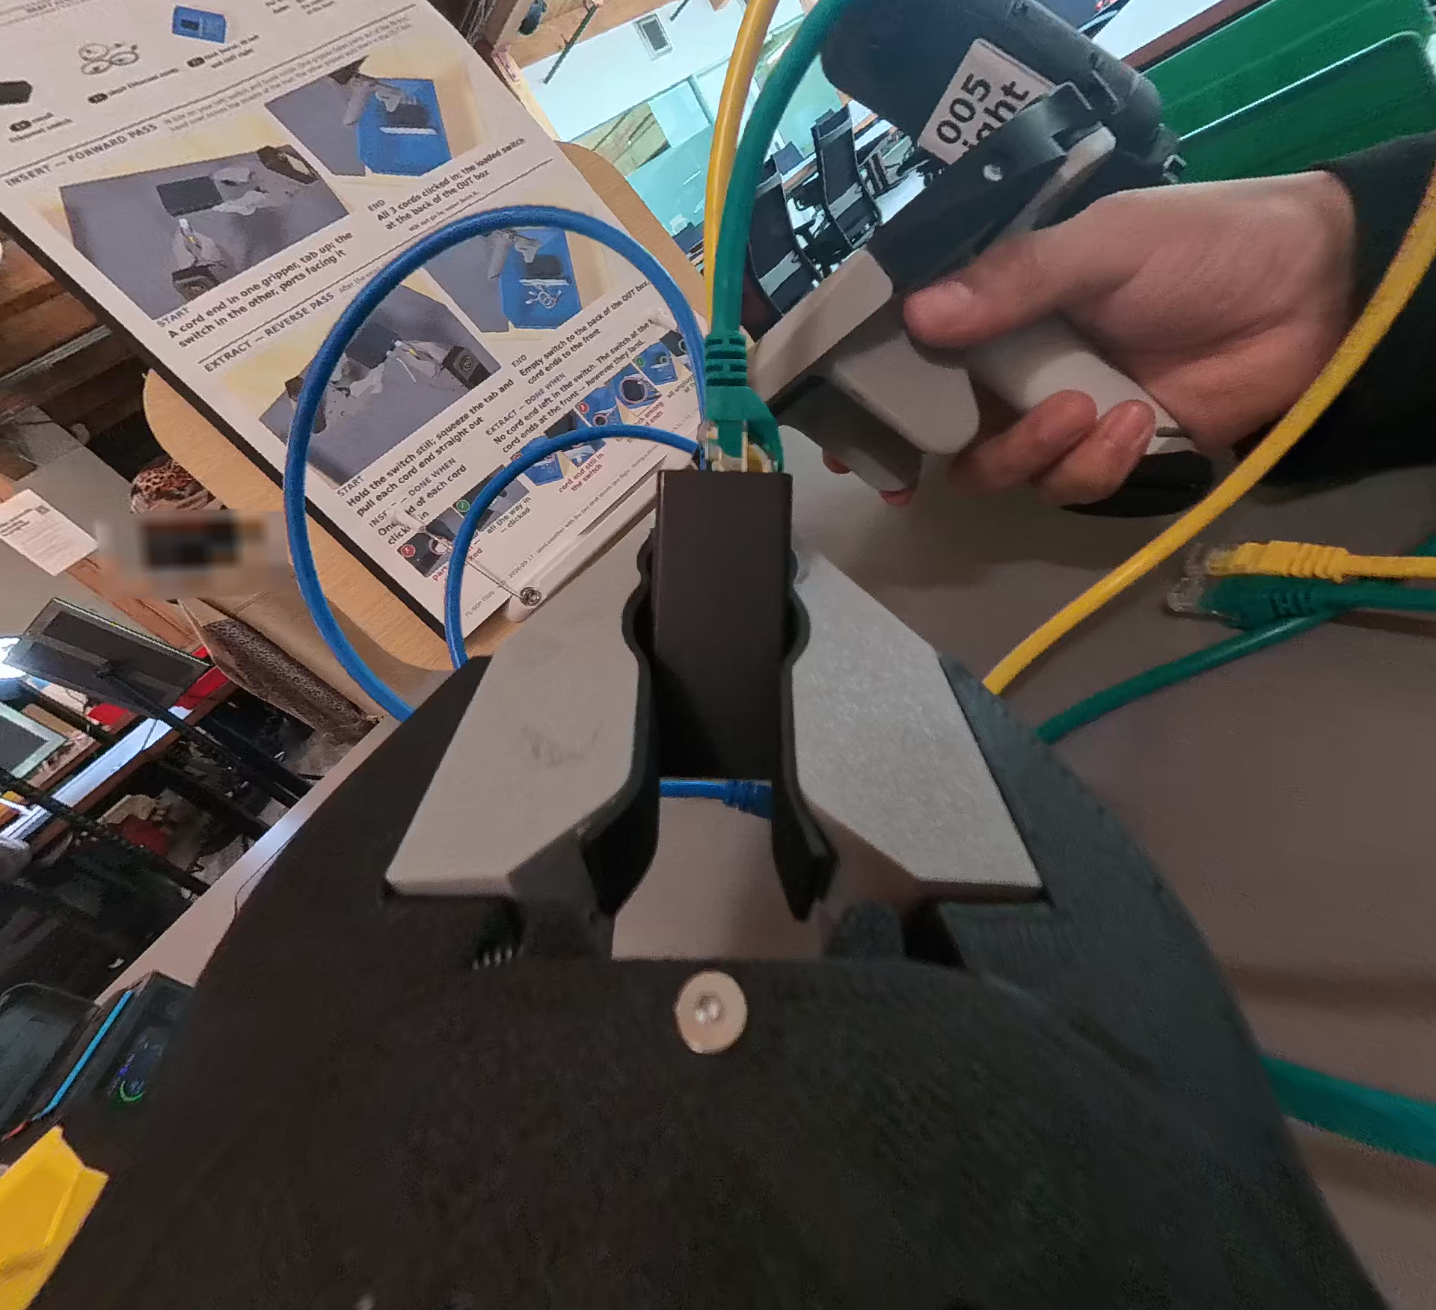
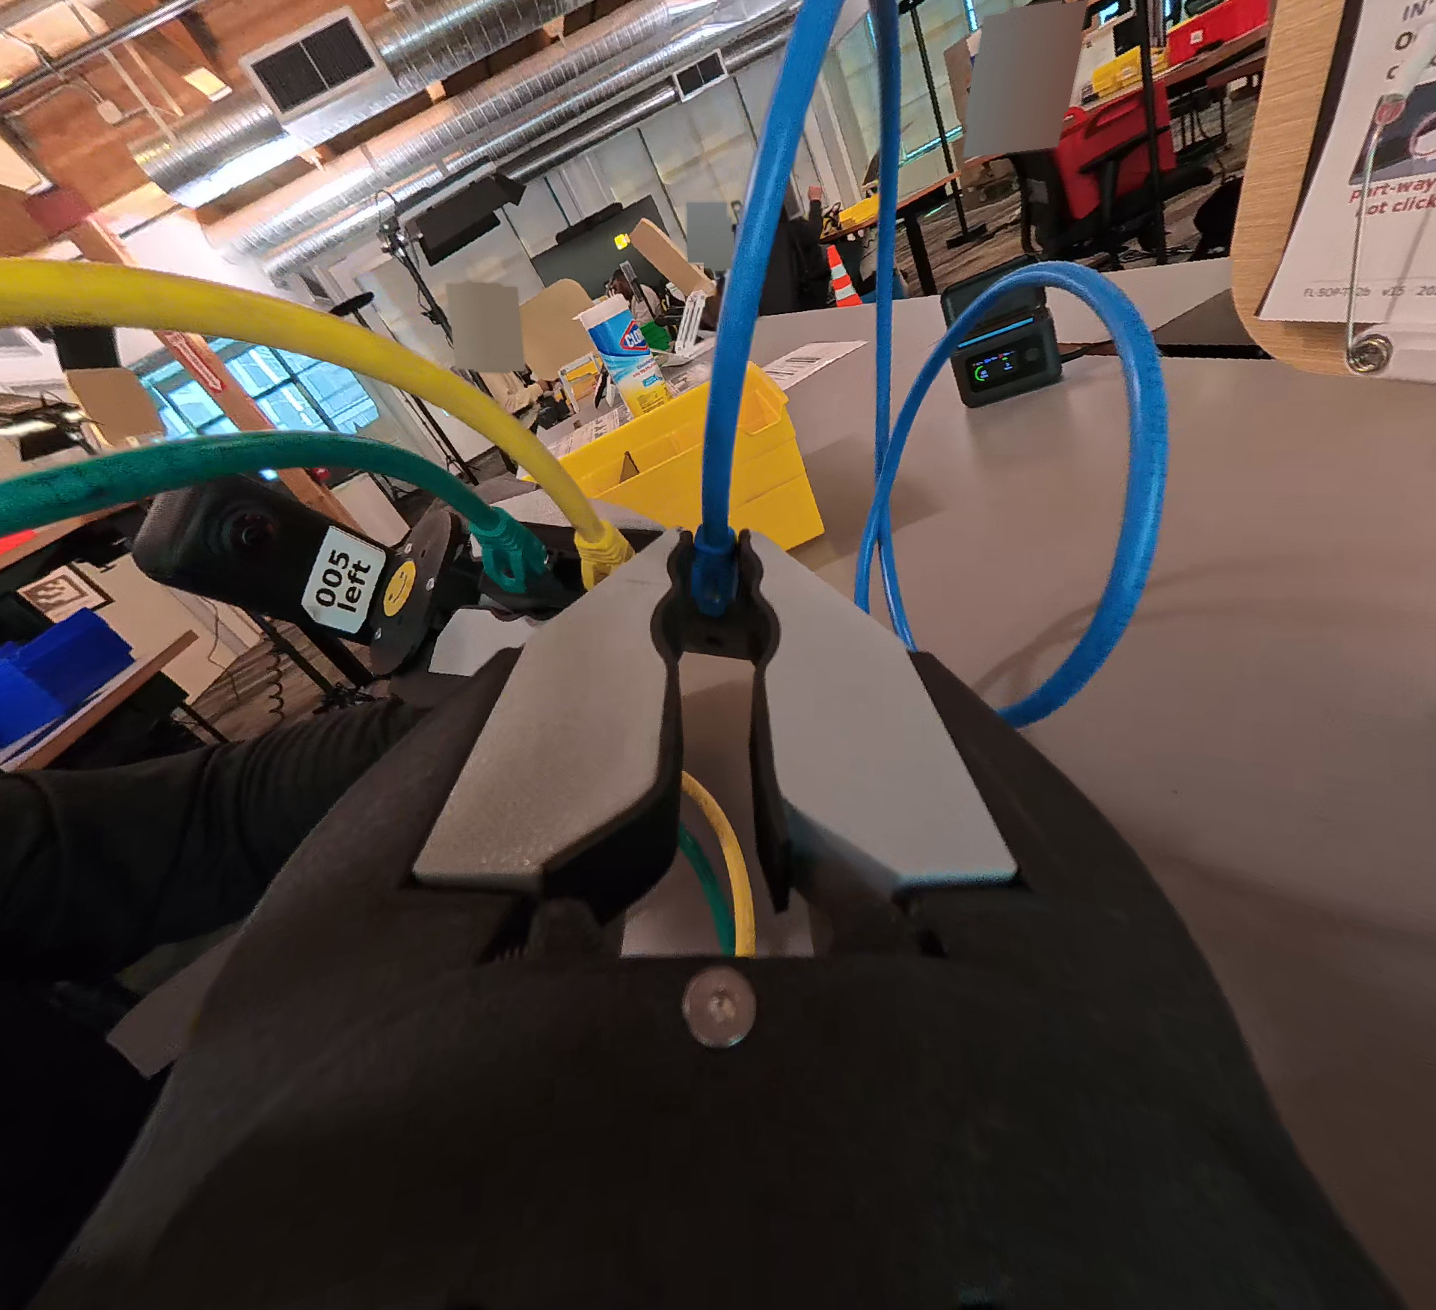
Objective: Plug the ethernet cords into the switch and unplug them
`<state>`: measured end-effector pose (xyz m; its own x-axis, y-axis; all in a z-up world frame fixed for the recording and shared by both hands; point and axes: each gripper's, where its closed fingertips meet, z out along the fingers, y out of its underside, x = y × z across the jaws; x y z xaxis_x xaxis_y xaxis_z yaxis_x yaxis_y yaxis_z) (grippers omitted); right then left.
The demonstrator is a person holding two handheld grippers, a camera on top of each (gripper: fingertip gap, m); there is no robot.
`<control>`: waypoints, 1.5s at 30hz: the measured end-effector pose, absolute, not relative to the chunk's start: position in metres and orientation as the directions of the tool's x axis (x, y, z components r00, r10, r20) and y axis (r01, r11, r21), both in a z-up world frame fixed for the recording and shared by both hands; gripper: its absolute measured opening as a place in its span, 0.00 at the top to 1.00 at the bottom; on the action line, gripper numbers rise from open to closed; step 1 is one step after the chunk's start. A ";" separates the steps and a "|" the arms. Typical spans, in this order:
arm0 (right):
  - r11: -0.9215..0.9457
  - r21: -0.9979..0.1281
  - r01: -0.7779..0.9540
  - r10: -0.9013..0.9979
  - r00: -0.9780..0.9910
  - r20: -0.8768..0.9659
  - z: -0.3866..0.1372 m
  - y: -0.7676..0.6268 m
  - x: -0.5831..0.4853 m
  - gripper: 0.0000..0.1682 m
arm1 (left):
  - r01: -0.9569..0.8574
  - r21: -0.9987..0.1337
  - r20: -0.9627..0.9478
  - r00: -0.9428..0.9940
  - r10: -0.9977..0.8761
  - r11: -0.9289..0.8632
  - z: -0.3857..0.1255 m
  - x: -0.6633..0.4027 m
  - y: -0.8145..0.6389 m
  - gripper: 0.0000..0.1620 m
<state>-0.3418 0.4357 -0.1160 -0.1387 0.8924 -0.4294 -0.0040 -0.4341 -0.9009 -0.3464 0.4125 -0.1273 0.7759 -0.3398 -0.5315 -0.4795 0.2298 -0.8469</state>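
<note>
My left gripper (image 1: 721, 566) is shut on the black switch (image 1: 723, 690) and holds it upright above the table. A green plug (image 1: 728, 379) sits in the switch's top face, with a yellow plug (image 1: 751, 453) just behind it. My right gripper (image 2: 713, 597) is shut on the blue plug (image 2: 711, 570) of the looping blue cord (image 2: 777, 185), right beside the green plug (image 2: 509, 558) and yellow plug (image 2: 602, 550). The blue cord (image 1: 311, 371) ends at the switch's top edge. I cannot tell if it is seated. A hand (image 1: 1165, 325) holds the right gripper.
The free yellow end (image 1: 1259, 562) and free green end (image 1: 1235, 601) lie on the grey table (image 1: 1165, 845) at right. An instruction sheet on a wooden board (image 1: 311, 224) stands behind. A yellow bin (image 2: 699, 465) and a small black device (image 2: 1002, 356) stand farther off. My left and right fingertips are right by each other.
</note>
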 end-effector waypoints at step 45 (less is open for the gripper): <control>-0.372 -0.924 -0.082 0.921 -0.155 -0.357 -0.099 0.429 -0.346 0.94 | -0.352 -0.882 -0.450 0.826 -0.341 0.312 -0.103 -0.342 0.411 0.84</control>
<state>-0.3464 0.4290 -0.0989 -0.1549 0.9211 -0.3572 -0.0820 -0.3723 -0.9245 -0.3423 0.4106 -0.1031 0.8257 -0.3407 -0.4497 -0.3517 0.3124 -0.8824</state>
